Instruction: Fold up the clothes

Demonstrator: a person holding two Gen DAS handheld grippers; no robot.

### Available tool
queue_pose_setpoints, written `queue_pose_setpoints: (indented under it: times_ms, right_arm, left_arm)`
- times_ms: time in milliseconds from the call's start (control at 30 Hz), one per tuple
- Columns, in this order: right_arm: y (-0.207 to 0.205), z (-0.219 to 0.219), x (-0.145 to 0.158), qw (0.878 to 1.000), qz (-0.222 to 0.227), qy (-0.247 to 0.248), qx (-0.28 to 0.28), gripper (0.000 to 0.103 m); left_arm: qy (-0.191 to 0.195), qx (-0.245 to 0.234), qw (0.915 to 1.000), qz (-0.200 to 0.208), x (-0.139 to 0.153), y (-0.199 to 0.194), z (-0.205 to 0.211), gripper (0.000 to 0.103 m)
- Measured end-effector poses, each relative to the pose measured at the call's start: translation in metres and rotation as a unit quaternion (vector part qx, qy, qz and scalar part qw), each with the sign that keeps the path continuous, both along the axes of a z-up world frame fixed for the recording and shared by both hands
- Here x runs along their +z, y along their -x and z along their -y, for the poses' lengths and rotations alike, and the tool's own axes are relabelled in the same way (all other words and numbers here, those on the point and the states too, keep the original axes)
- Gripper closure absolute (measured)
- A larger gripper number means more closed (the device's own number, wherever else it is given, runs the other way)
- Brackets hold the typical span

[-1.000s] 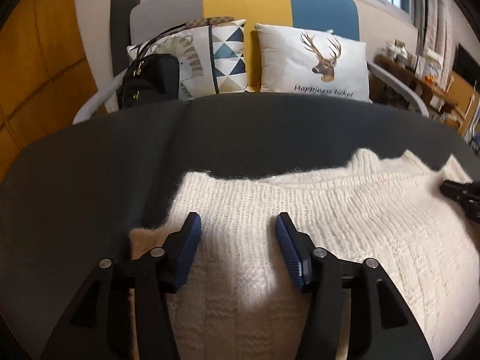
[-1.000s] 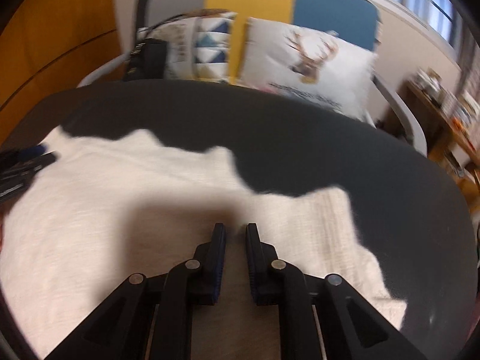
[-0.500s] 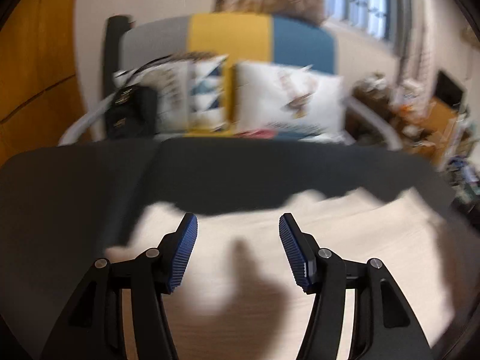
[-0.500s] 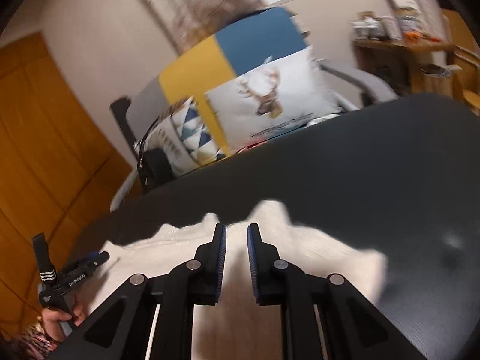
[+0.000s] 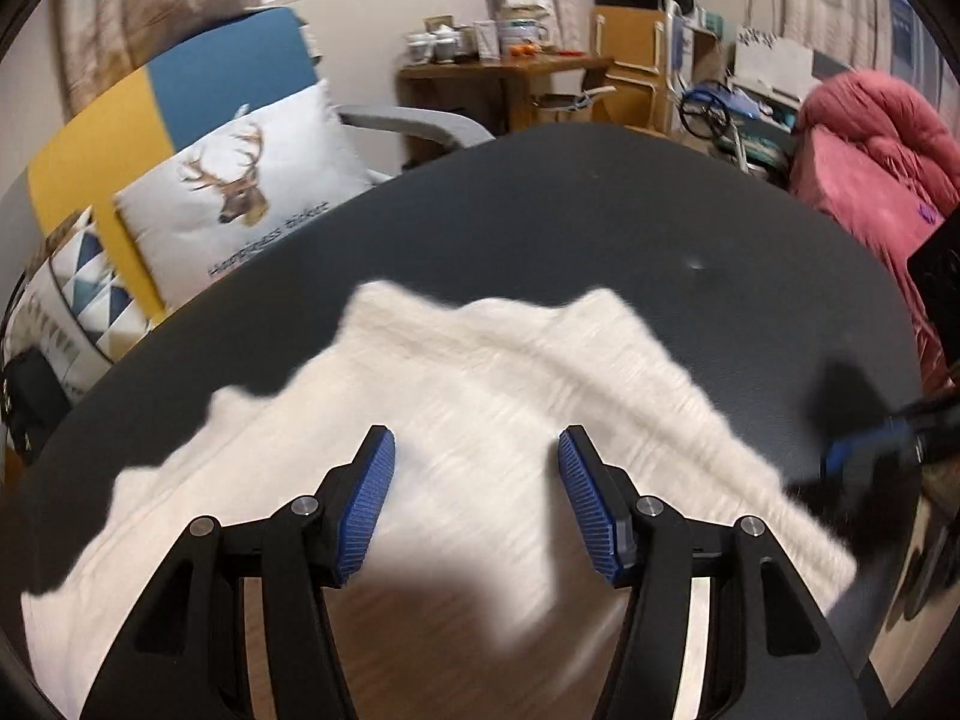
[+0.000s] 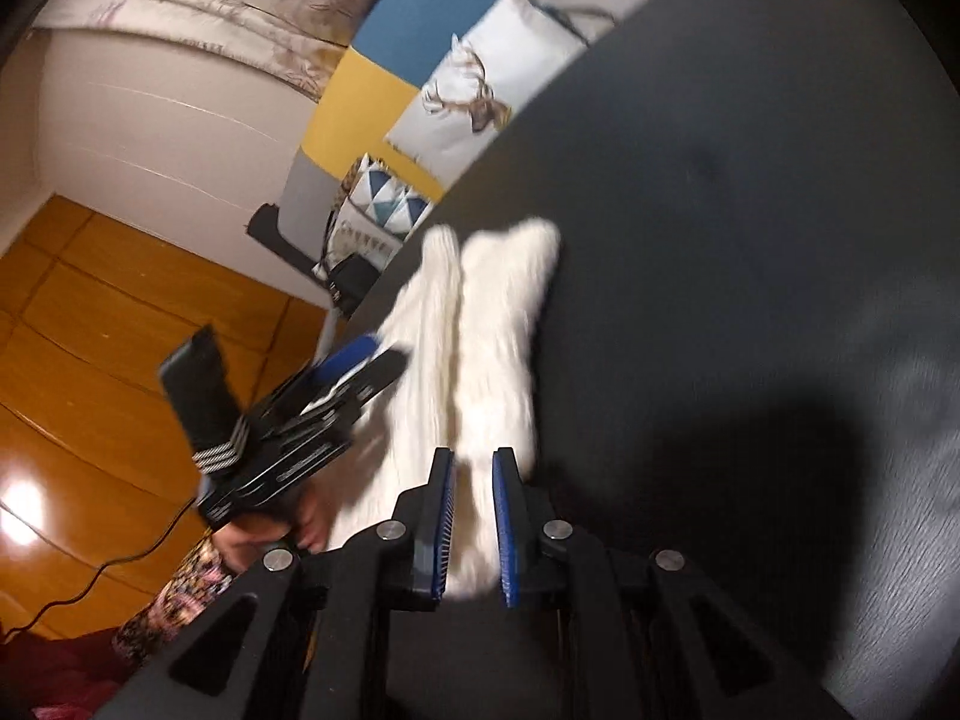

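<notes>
While the cream-white chunky knitted sweater (image 5: 498,396) lies on the dark round tabletop (image 5: 600,210), the right gripper (image 6: 471,525) has its blue-padded jaws nearly pressed together with a strip of the knit between them, pinching an edge of it. In the right wrist view the sweater runs away from the jaws as a long narrow band with a crease down its middle, so I'd judge one lengthwise fold is at least partly in. Over on the other side, the left gripper (image 5: 477,507) hangs above the knit with jaws spread wide, gripping nothing. How many folds are made is hard to call, everything's motion-blurred. The far edge looks ragged, not squared, so tidying and a further fold probably remain. The deer-print white cushion (image 5: 240,192) sits on the chair beyond the table
</notes>
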State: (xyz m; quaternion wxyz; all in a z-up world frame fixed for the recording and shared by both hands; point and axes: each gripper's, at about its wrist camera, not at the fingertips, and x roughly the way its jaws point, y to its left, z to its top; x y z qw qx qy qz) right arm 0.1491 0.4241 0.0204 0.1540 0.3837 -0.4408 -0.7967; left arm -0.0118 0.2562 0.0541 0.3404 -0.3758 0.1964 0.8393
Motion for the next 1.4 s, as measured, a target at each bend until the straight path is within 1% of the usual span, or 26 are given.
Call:
queue_pose_setpoints:
  times_ms: [133, 167, 267, 300, 333, 400, 467, 567, 600, 667, 733, 767, 833, 900, 967, 1067, 1133, 1233, 1333, 1400]
  right_arm:
    - [0.006, 0.003, -0.012, 0.999, 0.007, 0.028, 0.036, 0.092]
    - [0.009, 0.002, -0.014, 0.998, 0.009, 0.035, 0.043, 0.092]
    - [0.02, 0.002, -0.018, 0.996, 0.017, 0.05, 0.073, 0.092]
    - [0.023, 0.003, -0.019, 0.995, 0.024, 0.045, 0.082, 0.092]
    - [0.029, 0.005, -0.02, 0.994, 0.031, 0.041, 0.097, 0.092]
    - [0.038, 0.01, -0.018, 0.991, 0.031, 0.038, 0.124, 0.092]
    - [0.044, 0.016, -0.016, 0.988, 0.03, 0.034, 0.147, 0.092]
    - [0.05, 0.023, -0.015, 0.984, 0.036, 0.024, 0.173, 0.092]
    - [0.051, 0.024, -0.017, 0.983, 0.04, 0.024, 0.177, 0.092]
    - [0.053, 0.026, -0.02, 0.982, 0.047, 0.023, 0.184, 0.092]
    - [0.055, 0.026, -0.02, 0.981, 0.048, 0.026, 0.186, 0.092]
    - [0.056, 0.026, -0.02, 0.981, 0.048, 0.029, 0.188, 0.092]
    - [0.062, 0.028, -0.021, 0.979, 0.048, 0.034, 0.197, 0.092]
    - [0.067, 0.032, -0.021, 0.976, 0.049, 0.033, 0.209, 0.092]
    - [0.067, 0.034, -0.02, 0.97, 0.05, 0.029, 0.236, 0.092]
    - [0.064, 0.04, -0.016, 0.956, 0.048, 0.007, 0.29, 0.093]
    - [0.061, 0.041, -0.015, 0.951, 0.047, -0.008, 0.306, 0.096]
    - [0.058, 0.037, -0.017, 0.954, 0.042, 0.002, 0.298, 0.096]
    - [0.054, 0.032, -0.018, 0.959, 0.031, 0.01, 0.28, 0.098]
    - [0.052, 0.027, -0.012, 0.966, 0.028, -0.011, 0.257, 0.098]
  left_arm:
    - [0.0, -0.015, 0.9998, 0.013, -0.008, 0.001, -0.023, 0.043]
    - [-0.004, -0.015, 0.9997, 0.021, -0.008, 0.003, -0.022, 0.043]
    - [-0.006, -0.03, 0.999, 0.033, -0.01, 0.002, -0.021, 0.057]
    - [-0.005, -0.035, 0.9987, 0.036, -0.009, 0.002, -0.021, 0.064]
    - [-0.005, -0.039, 0.9985, 0.039, -0.009, 0.002, -0.022, 0.067]
    - [-0.002, -0.042, 0.9983, 0.04, -0.01, 0.002, -0.024, 0.079]
    - [0.0, -0.045, 0.9981, 0.041, -0.012, 0.002, -0.025, 0.085]
    - [-0.021, -0.043, 0.9978, 0.046, -0.01, 0.001, -0.022, 0.096]
    - [-0.031, -0.043, 0.9976, 0.045, -0.007, 0.0, -0.02, 0.098]
    - [-0.052, -0.045, 0.9967, 0.044, 0.0, -0.002, -0.015, 0.098]
    - [-0.062, -0.042, 0.9955, 0.058, 0.002, 0.0, -0.013, 0.098]
    - [-0.059, -0.04, 0.9954, 0.065, 0.0, 0.003, -0.014, 0.098]
    - [-0.035, -0.036, 0.9956, 0.079, -0.011, 0.01, -0.02, 0.098]
    - [-0.028, -0.035, 0.9962, 0.076, -0.014, 0.01, -0.025, 0.098]
    - [-0.025, -0.035, 0.9965, 0.072, -0.016, 0.01, -0.027, 0.098]
    - [-0.024, -0.036, 0.9968, 0.068, -0.018, 0.008, -0.028, 0.098]
    - [-0.024, -0.037, 0.997, 0.064, -0.019, 0.007, -0.028, 0.098]
    - [-0.023, -0.038, 0.9972, 0.06, -0.021, 0.005, -0.028, 0.098]
    - [-0.023, -0.04, 0.9974, 0.055, -0.023, 0.004, -0.028, 0.097]
    - [-0.022, -0.04, 0.9976, 0.052, -0.024, 0.003, -0.028, 0.097]
